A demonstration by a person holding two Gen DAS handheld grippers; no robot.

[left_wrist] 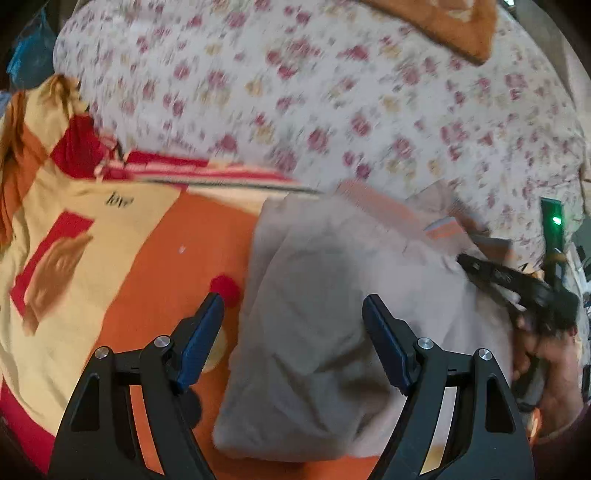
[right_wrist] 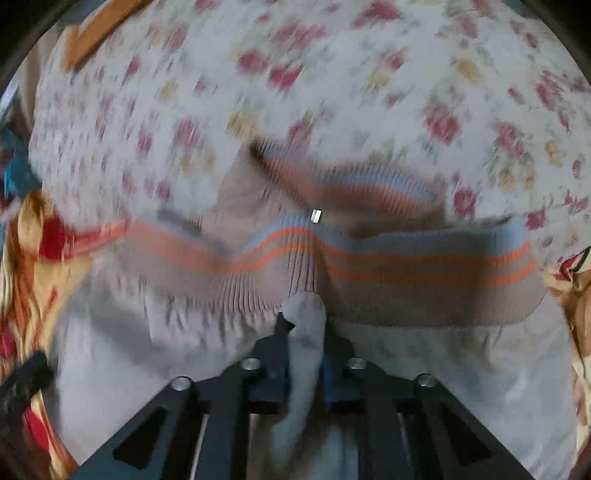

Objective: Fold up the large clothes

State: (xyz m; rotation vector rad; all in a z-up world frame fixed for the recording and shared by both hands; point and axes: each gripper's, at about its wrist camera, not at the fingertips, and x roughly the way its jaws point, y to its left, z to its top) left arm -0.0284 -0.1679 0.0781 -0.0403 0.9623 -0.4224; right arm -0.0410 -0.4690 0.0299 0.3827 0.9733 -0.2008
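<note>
A pale grey sweatshirt [left_wrist: 325, 332] lies bunched on an orange and yellow patterned bedspread [left_wrist: 147, 266]. Its ribbed hem [right_wrist: 424, 273] is grey-brown with two orange stripes. My left gripper [left_wrist: 293, 306] hovers open over the garment's left edge, nothing between its blue pads. My right gripper [right_wrist: 303, 325] is shut on a pinched fold of the grey fabric just below the ribbed hem. In the left wrist view the right gripper [left_wrist: 491, 273] shows at the garment's right side, held by a hand [left_wrist: 546, 369].
A white sheet with red and yellow flowers [left_wrist: 332, 92] covers the bed beyond the garment. An orange cloth corner [left_wrist: 461, 26] lies at the far end. Blue fabric [left_wrist: 26, 55] sits past the bed's left edge.
</note>
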